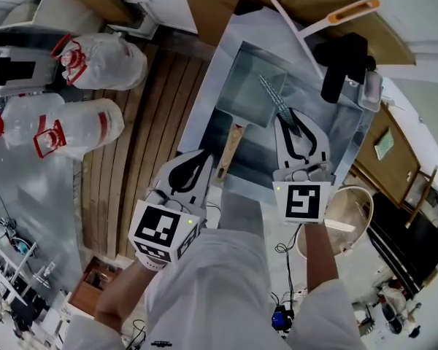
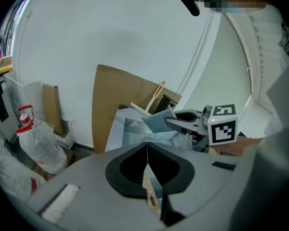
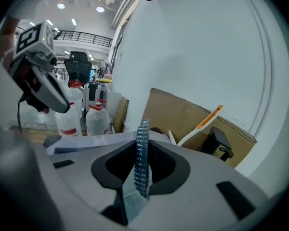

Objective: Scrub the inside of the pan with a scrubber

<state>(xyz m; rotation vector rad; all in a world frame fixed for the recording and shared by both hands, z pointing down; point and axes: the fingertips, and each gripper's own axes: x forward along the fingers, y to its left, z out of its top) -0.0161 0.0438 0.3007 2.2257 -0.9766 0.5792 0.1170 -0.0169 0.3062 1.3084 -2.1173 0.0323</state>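
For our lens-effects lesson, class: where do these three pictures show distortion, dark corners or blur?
Head view: fisheye bows the wooden slats. Left gripper view: black corners, pan handle soft up close. Right gripper view: black corners, scrubber fairly sharp, bright ceiling lights at upper left.

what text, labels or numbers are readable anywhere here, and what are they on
No readable words or numbers in any view.
Marker cubes: black-and-white square patterns only, no letters or digits.
Plastic jugs: red labels, too small and blurred to read.
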